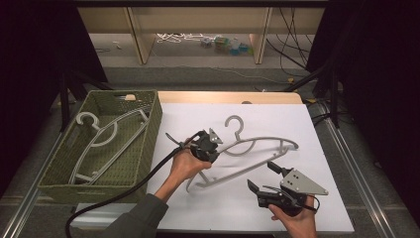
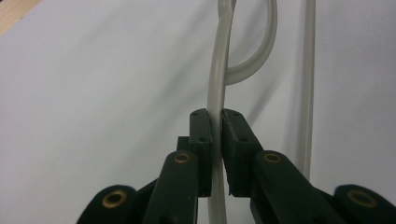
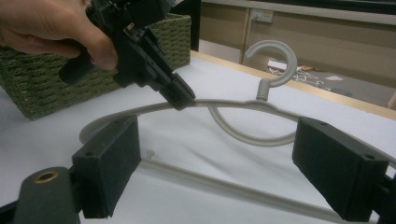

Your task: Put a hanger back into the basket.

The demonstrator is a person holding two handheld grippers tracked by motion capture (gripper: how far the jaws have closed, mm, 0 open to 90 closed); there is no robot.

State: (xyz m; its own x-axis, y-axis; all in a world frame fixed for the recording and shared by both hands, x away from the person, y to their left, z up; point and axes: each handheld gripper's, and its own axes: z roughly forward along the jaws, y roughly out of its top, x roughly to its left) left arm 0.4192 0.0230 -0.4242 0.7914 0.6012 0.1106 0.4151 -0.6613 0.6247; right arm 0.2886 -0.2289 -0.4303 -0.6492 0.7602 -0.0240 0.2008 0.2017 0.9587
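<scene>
We find the left claw (image 1: 212,148) clamped on the upper arm of a grey plastic hanger (image 1: 257,148), its pads pinching the thin bar just to one side of the neck; the left gripper view shows the bar (image 2: 215,140) running straight up between the two pads with no gap. In the right gripper view the gripped end sits a little off the white surface (image 1: 208,208) while the far shoulder looks to rest on it, so we judge a lift under way from that end. Gripping near the neck rather than out at a tip keeps the hanger close to balance and stops it swinging. The hook (image 1: 235,124) points toward 12 o'clock, away from the person. The right claw (image 1: 260,179) waits at 5 o'clock from the hanger, jaws spread wide and holding nothing, aimed at the lower bar as if ready to steady it. At 9 o'clock stands a green woven basket (image 1: 148,148), with another grey hanger (image 1: 106,141) already lying flat inside. We take that as the likely destination, since the basket's length suits a hanger laid lengthwise.
</scene>
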